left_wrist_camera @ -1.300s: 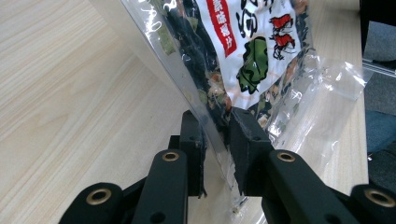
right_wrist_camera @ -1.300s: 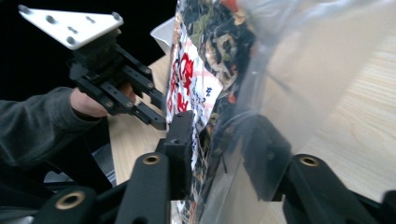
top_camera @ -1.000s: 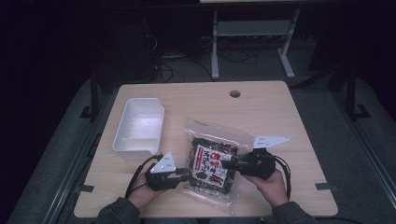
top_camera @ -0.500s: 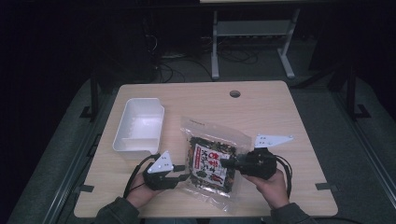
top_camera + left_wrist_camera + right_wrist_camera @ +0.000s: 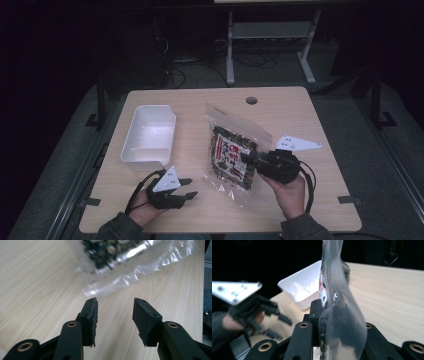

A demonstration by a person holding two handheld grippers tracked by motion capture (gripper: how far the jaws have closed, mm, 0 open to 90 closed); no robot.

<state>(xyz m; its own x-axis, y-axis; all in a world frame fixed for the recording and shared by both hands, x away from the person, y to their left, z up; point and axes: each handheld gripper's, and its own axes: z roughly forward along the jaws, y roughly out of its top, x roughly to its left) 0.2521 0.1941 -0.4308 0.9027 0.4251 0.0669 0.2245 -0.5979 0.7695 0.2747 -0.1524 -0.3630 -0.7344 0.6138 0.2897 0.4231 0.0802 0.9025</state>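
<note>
A clear plastic snack bag [image 5: 231,150] with a dark green and red label hangs tilted above the table, its lower edge near the wood. My right gripper [image 5: 248,159] is shut on the bag's right edge; in the right gripper view the bag [image 5: 337,290] stands edge-on between the black jaws. My left gripper [image 5: 189,187] lies low on the table to the left of the bag, apart from it. Its jaws have just been opening and nothing is between them. In the left gripper view the bag's crinkled clear edge [image 5: 120,277] lies ahead of my left gripper [image 5: 115,312].
A white rectangular tray [image 5: 150,135] stands at the left of the wooden table [image 5: 300,115], also seen as the tray [image 5: 302,287] beyond the bag. A round cable hole [image 5: 251,100] sits near the far edge. Dark floor, cables and a metal stand lie beyond.
The left gripper has let go of the bag's left edge, opened and drawn back a little to the left. The right gripper has lifted the bag, which now tilts up off the table.
</note>
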